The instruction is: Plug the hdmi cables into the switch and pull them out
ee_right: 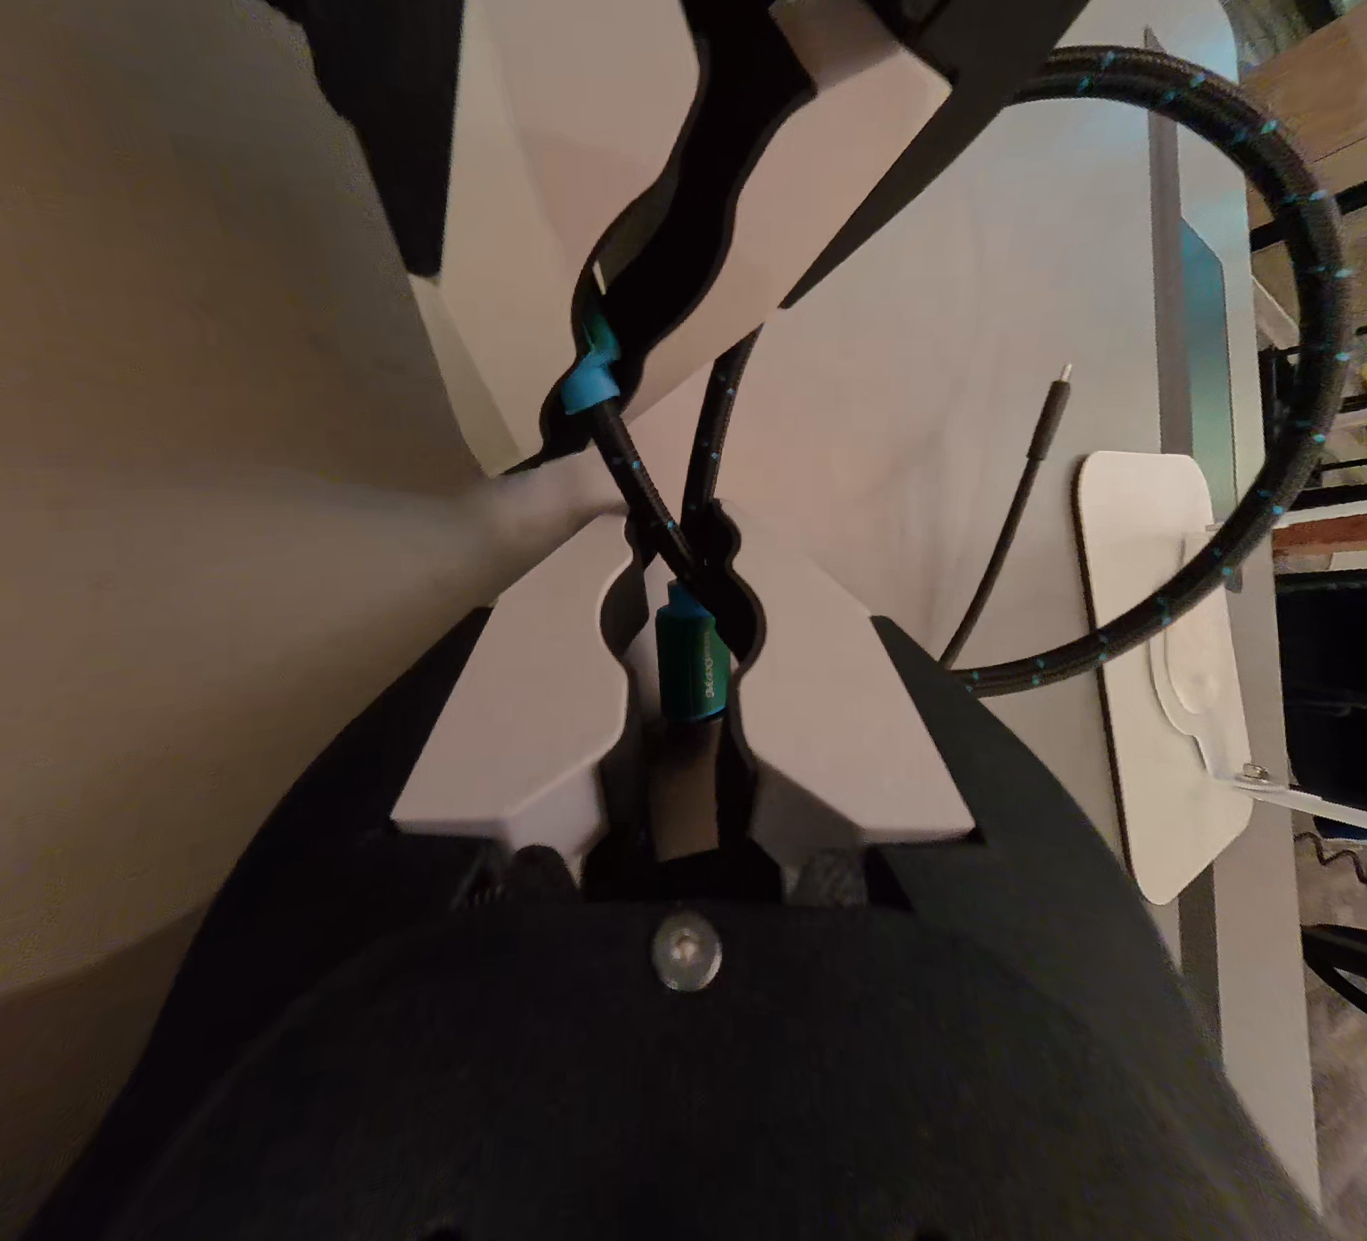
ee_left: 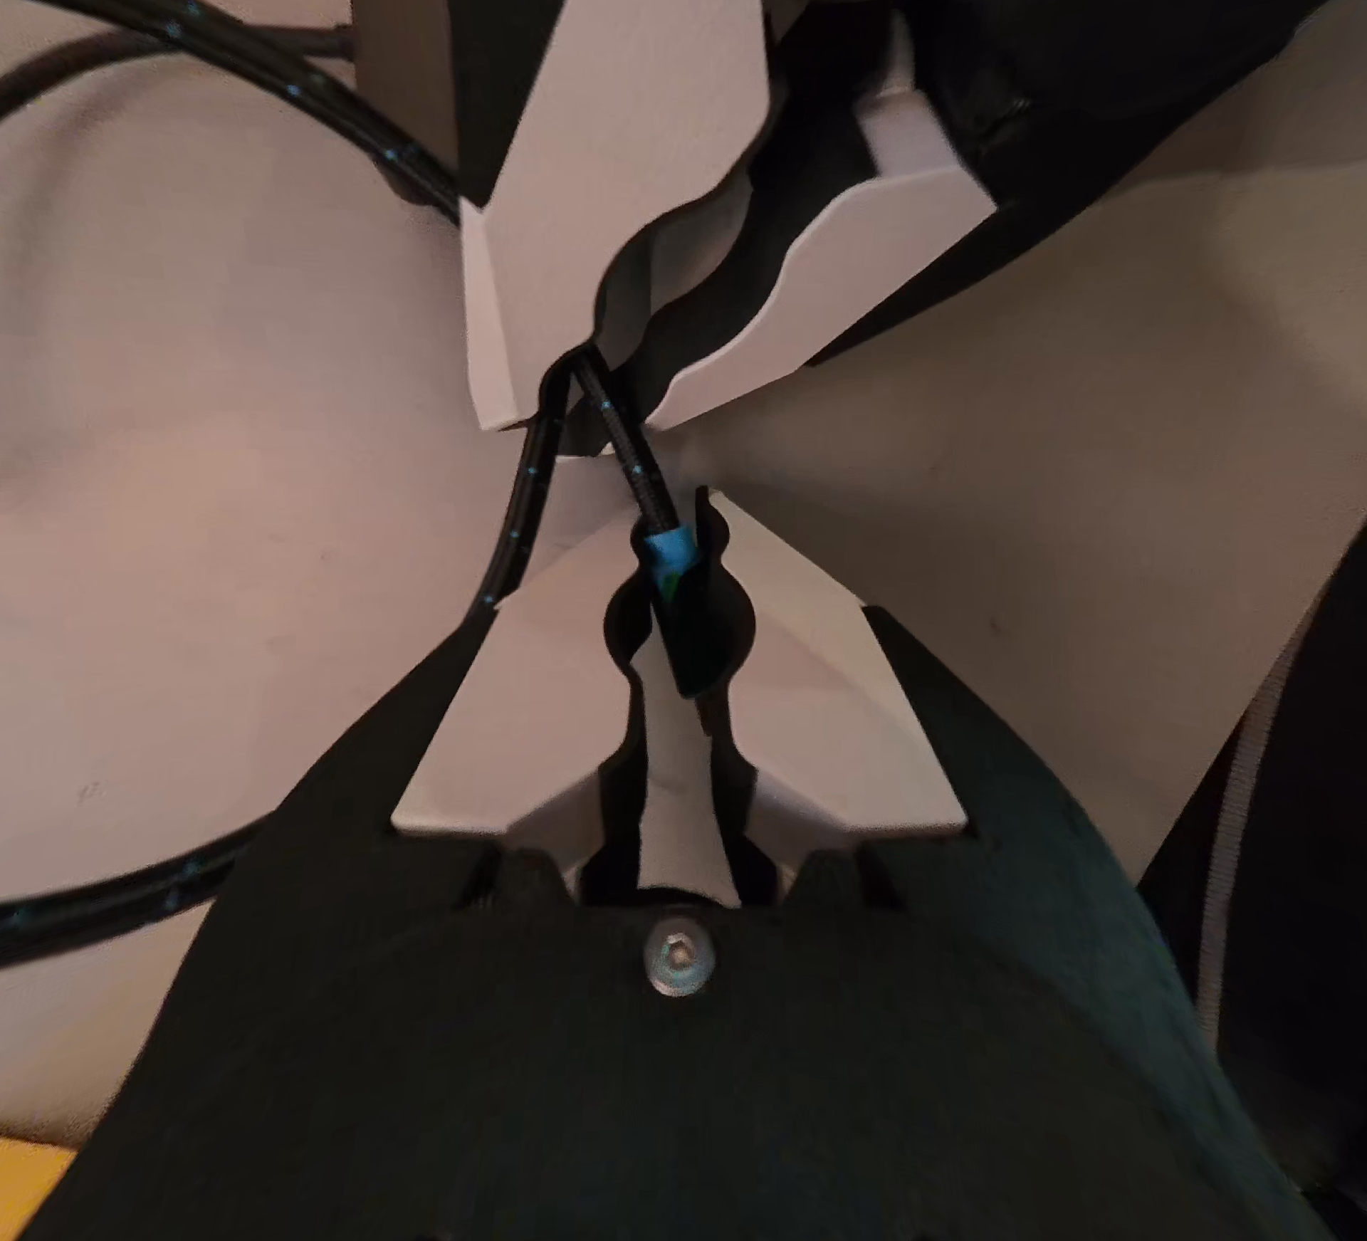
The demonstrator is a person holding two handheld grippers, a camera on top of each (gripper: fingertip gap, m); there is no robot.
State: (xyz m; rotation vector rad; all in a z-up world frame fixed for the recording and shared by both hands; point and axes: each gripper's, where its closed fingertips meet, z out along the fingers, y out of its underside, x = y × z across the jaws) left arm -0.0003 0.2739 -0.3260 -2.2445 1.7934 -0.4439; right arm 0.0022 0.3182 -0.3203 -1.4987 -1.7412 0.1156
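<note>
Pale table (ee_right: 222,244) beneath two grippers meeting tip to tip. Left gripper (ee_left: 677,621) is closed on one blue-collared HDMI plug (ee_left: 684,614); right gripper (ee_right: 684,621) is clamped on a second green plug (ee_right: 692,676). Braided cable (ee_right: 1317,318) loops rightward, above one white pad (ee_right: 1154,614).

Braided HDMI cable (ee_right: 1324,288), at 2 o'clock: black with cyan flecks. Connector (ee_right: 692,669), centre: green shell, blue collar. Second connector (ee_left: 677,606): black, blue collar. Both sets of jaws: white pads on black bodies. Desk (ee_right: 185,318): plain cream. Thin cable (ee_right: 1013,517), 3 o'clock: black.
</note>
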